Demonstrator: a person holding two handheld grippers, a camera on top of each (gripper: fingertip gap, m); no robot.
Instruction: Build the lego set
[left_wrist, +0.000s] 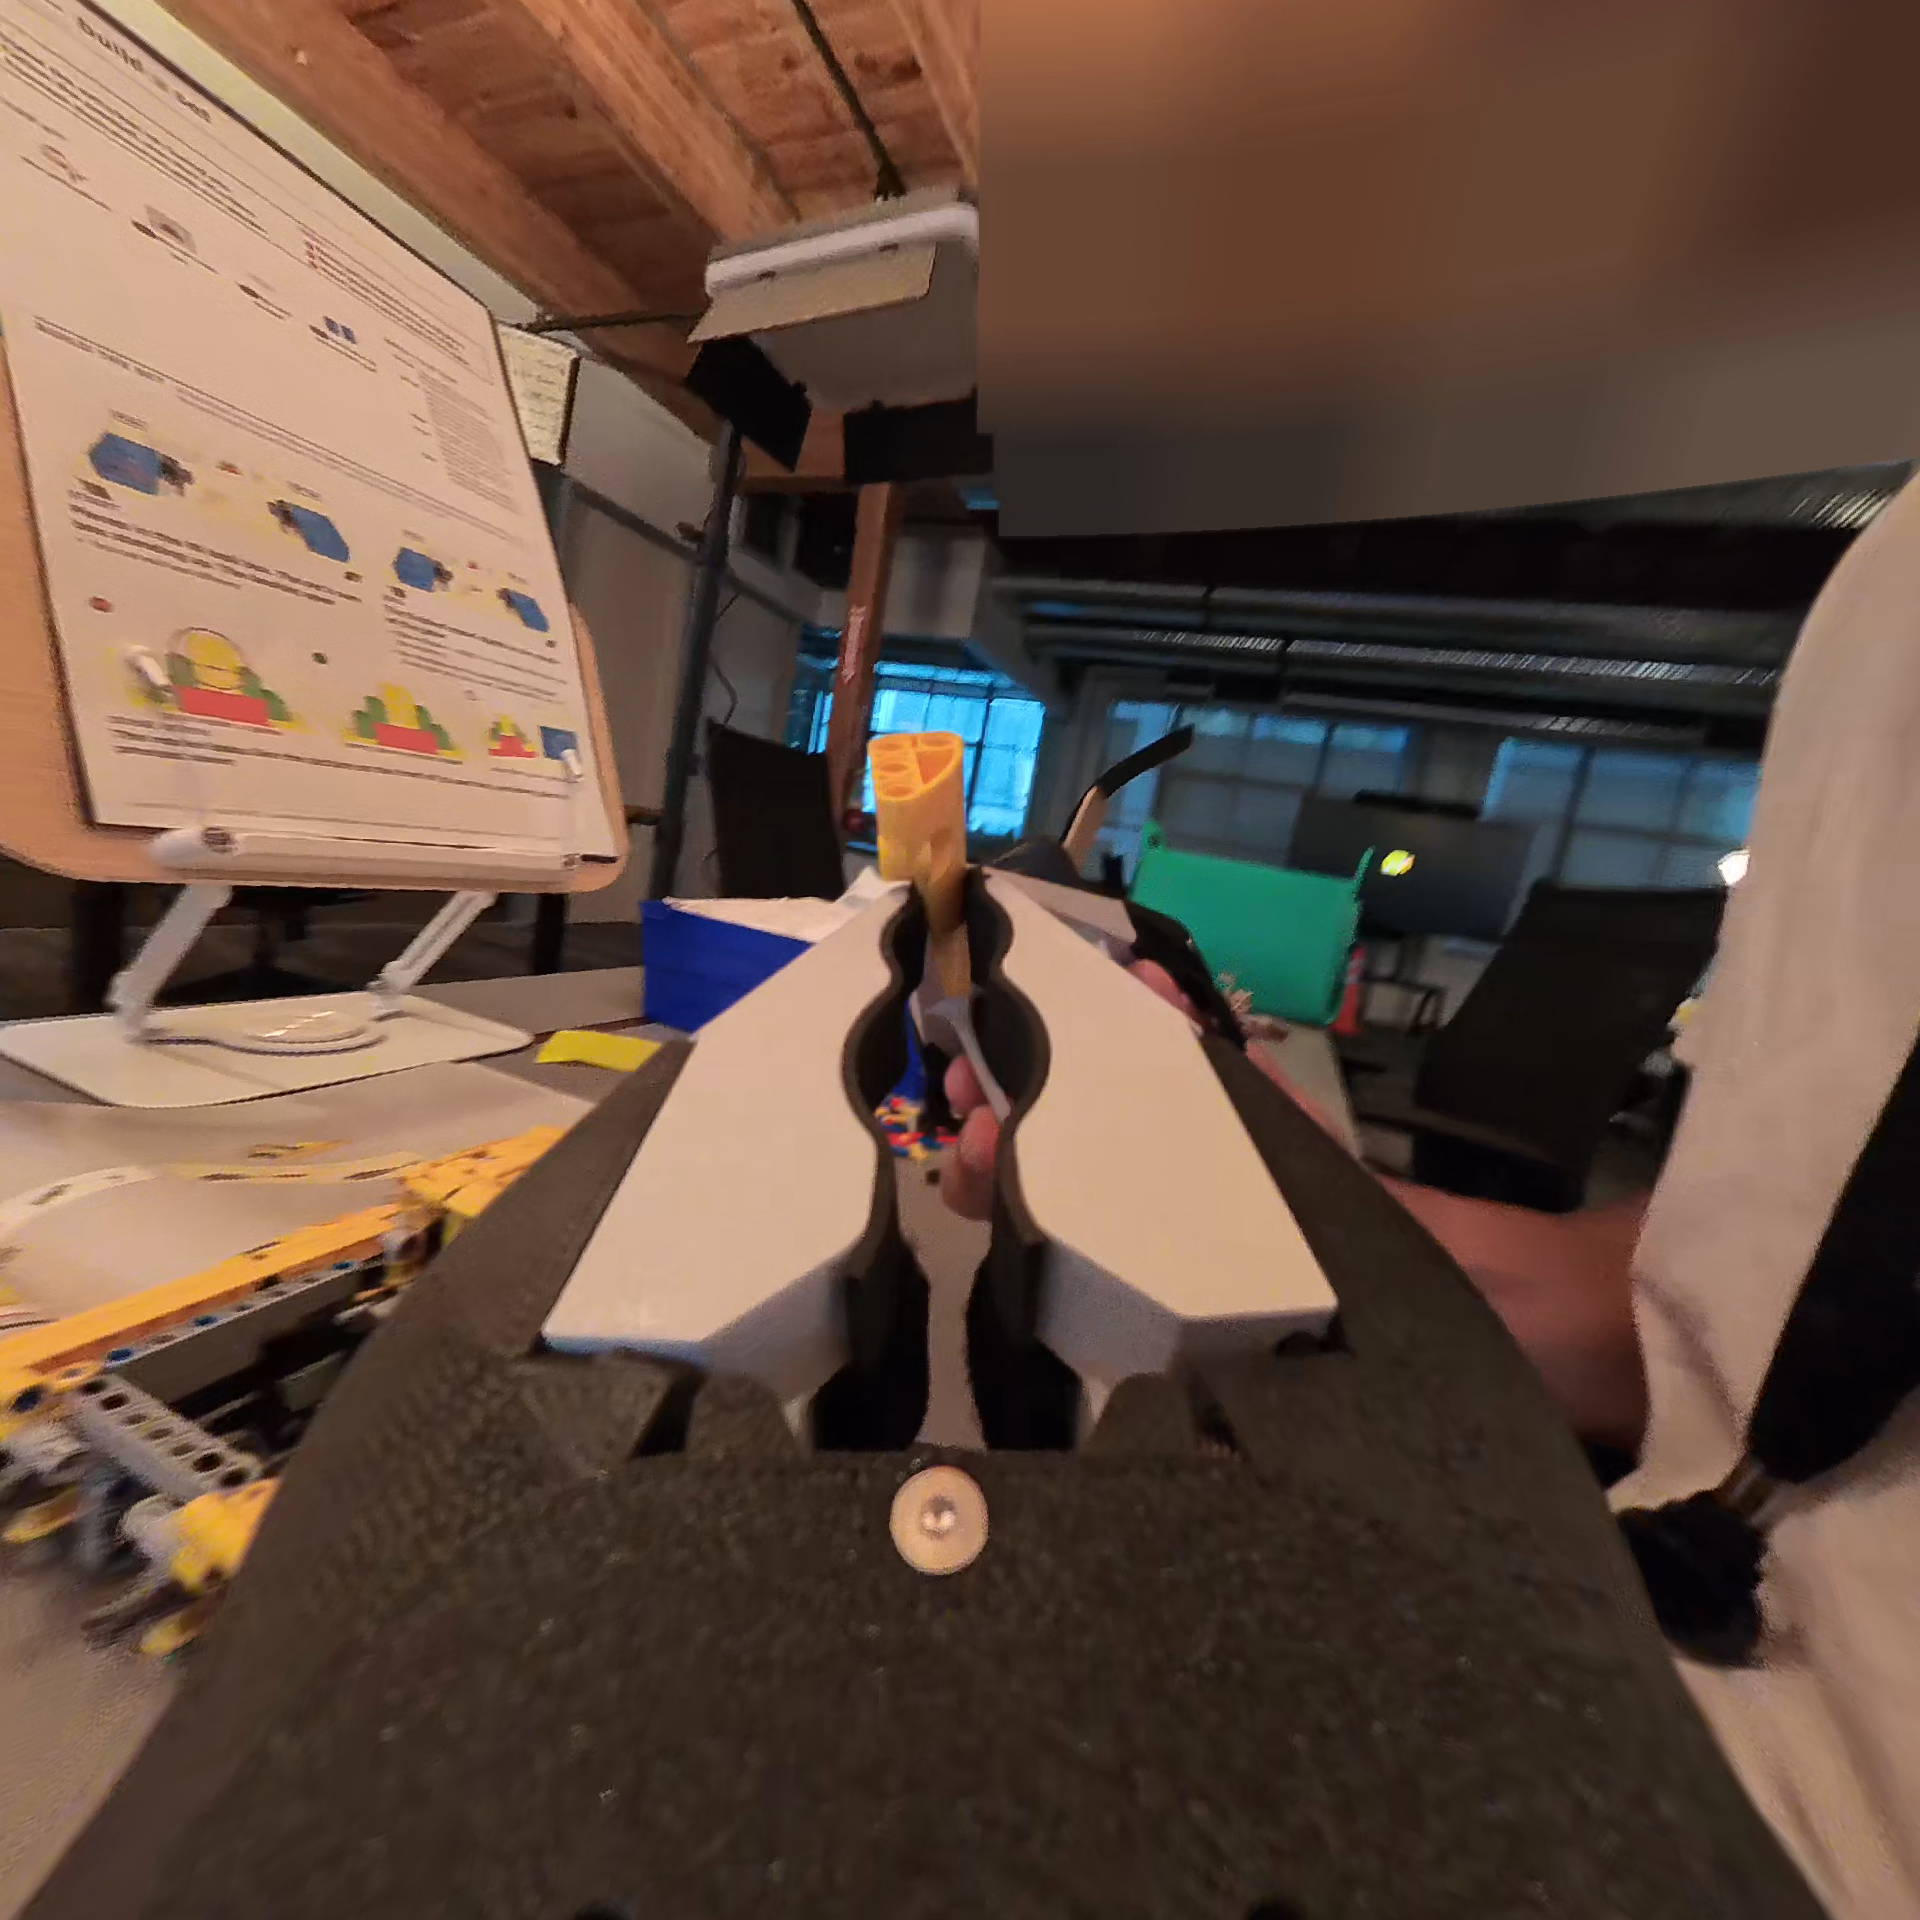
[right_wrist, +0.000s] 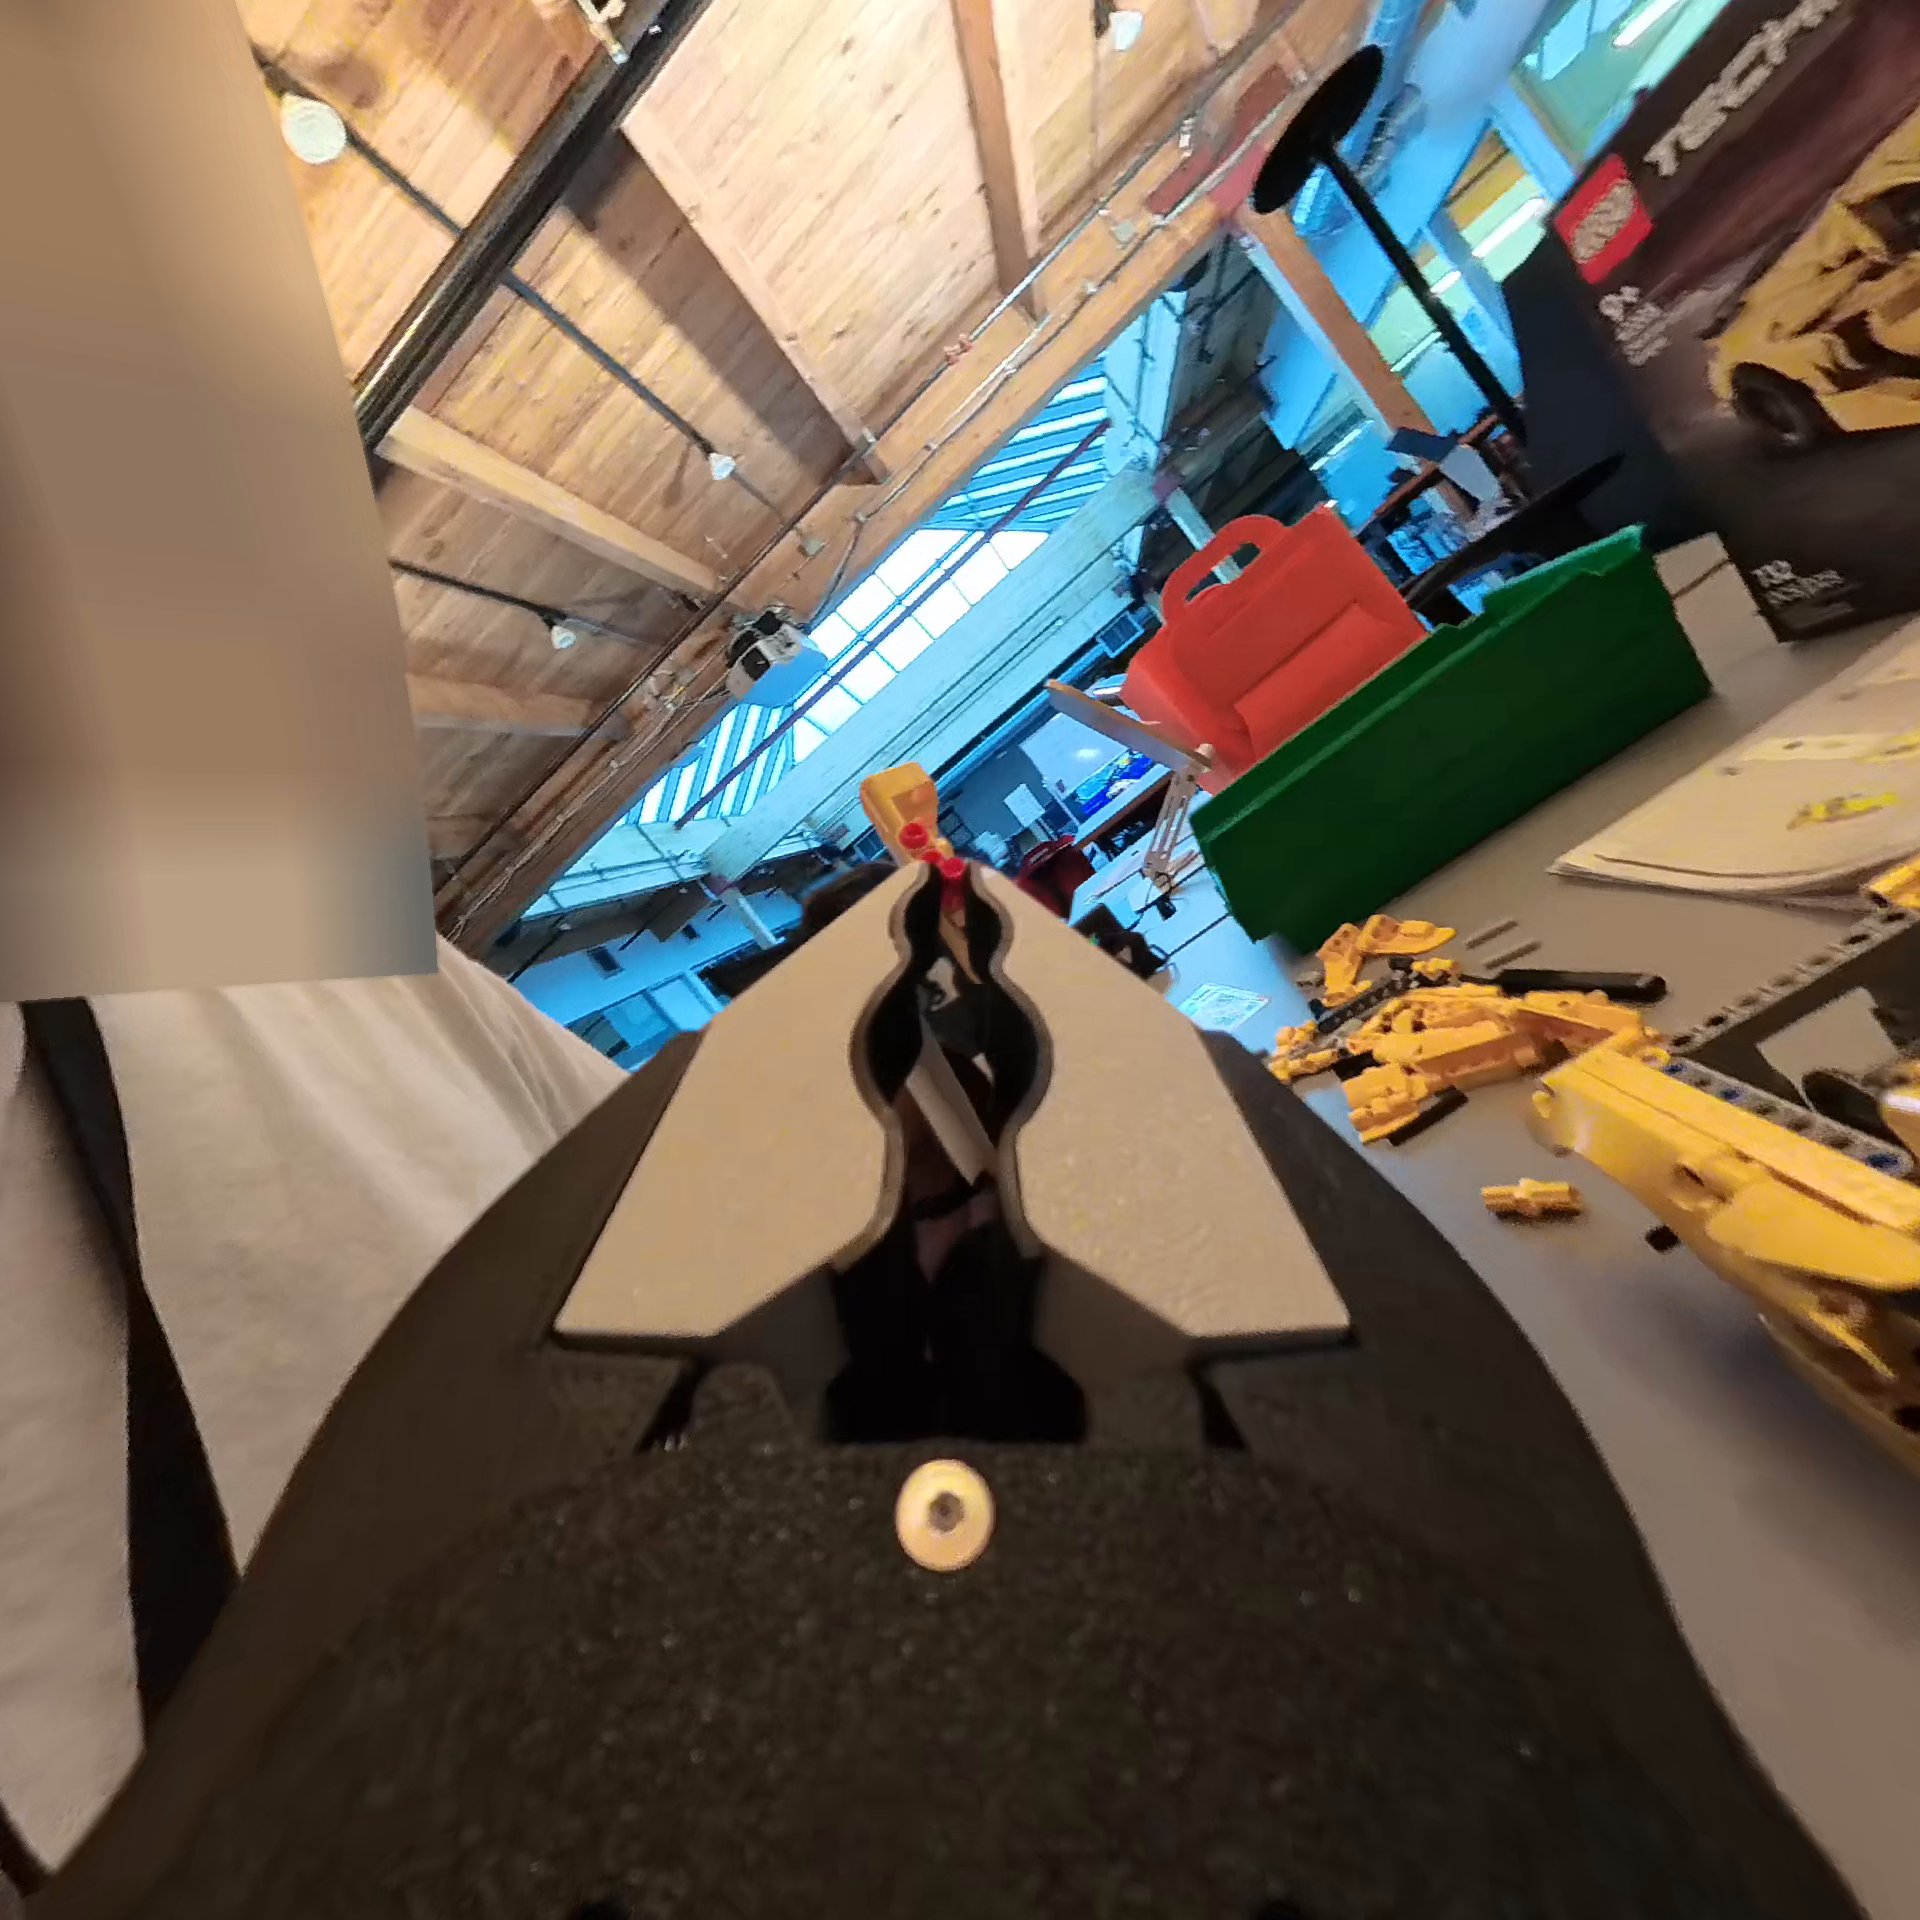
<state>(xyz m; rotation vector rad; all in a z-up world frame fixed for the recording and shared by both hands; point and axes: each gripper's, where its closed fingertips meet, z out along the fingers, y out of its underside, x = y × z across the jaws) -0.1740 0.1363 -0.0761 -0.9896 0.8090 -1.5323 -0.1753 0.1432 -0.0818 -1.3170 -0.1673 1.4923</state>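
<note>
Lego piece (left_wrist: 914, 800), yellow, sits pinched in the left gripper (left_wrist: 943, 883) tips; right gripper (right_wrist: 948, 878) clamps a red pin (right_wrist: 948, 871) (both held midair).

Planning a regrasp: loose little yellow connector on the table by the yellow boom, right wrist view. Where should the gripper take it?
Probably across the middle of the small yellow connector, from above. It lies flat and alone on the grey table, long axis roughly across the view, so its long sides are free; the yellow boom crowds the far-right end. Fine detail is too small to tell.
</note>
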